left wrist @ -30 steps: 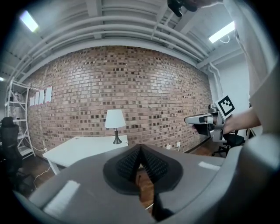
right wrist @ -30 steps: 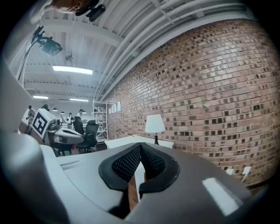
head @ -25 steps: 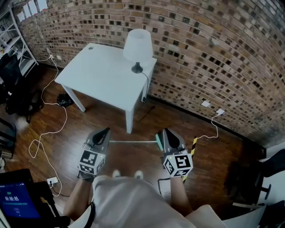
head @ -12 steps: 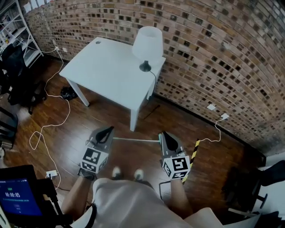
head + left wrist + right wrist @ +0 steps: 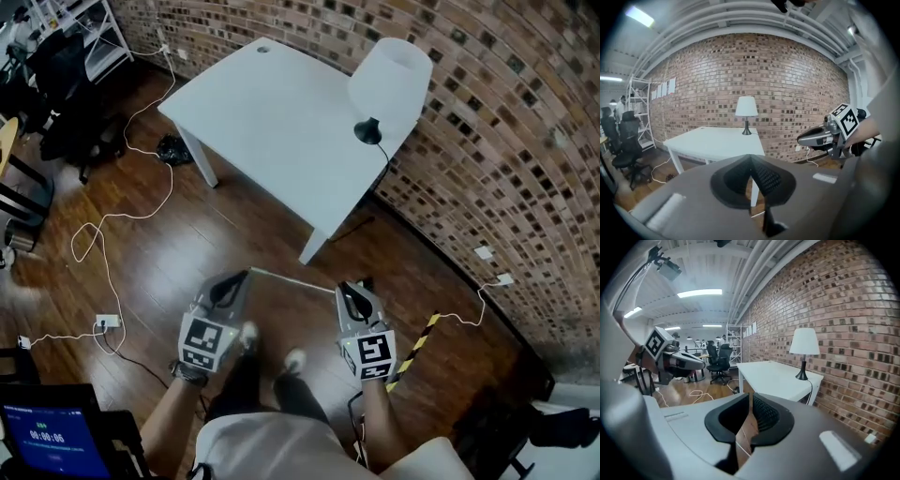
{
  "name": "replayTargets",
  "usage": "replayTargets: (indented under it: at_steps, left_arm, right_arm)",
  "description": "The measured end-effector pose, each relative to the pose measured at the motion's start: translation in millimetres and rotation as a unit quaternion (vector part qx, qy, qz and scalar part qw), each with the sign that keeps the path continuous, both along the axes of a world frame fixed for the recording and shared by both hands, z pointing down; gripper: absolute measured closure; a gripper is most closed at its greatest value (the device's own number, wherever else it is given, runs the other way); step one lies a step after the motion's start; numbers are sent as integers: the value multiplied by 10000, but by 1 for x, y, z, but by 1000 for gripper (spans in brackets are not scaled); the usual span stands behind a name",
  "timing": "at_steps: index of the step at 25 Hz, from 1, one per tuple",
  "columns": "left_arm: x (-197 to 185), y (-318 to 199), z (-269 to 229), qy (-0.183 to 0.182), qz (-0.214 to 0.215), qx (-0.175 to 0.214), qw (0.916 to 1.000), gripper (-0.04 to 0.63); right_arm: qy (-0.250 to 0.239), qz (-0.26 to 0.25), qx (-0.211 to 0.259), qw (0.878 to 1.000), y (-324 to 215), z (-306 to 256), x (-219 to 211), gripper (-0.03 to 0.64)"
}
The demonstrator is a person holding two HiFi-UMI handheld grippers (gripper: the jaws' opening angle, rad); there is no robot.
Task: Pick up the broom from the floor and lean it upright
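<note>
Both tools have sunk floorward: left tool [image 5: 243, 277] clenched empty, right tool [image 5: 350, 289] just parting, empty. Between their tips the broom [image 5: 292, 279] looks light, stiff; take mid-handle.

we list, on the floor [image 5: 234, 234]: table [image 5: 281, 122] beside the brick wall [image 5: 497, 131]. lamp [image 5: 389, 80] on the table's corner nearest the wall. broom handle [image 5: 292, 279] lying flat before the table's near leg. cable [image 5: 105, 246] trailing left of the table to a power strip [image 5: 106, 322]. office chairs [image 5: 58, 103] at far left. striped strip [image 5: 419, 337] at right, near the wall sockets [image 5: 484, 252].
</note>
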State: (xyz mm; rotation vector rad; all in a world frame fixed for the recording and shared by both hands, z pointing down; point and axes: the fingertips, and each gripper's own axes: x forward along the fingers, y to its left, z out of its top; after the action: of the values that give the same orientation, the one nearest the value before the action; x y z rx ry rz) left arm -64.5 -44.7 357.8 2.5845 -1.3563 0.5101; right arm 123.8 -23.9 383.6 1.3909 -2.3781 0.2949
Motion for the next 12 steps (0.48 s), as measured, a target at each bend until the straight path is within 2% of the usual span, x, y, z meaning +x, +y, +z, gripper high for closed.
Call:
replayTargets:
  at_steps: [5, 12]
  left_arm:
    - [-32, -21, 55, 50, -246, -327, 9991, 597]
    - [-51, -57, 156, 35, -226, -897, 9957, 597]
  right_arm:
    - [60, -43, -369, 9993, -27, 62, -28, 575]
    - [-96, 122, -1057, 9943, -60, 162, -52, 568]
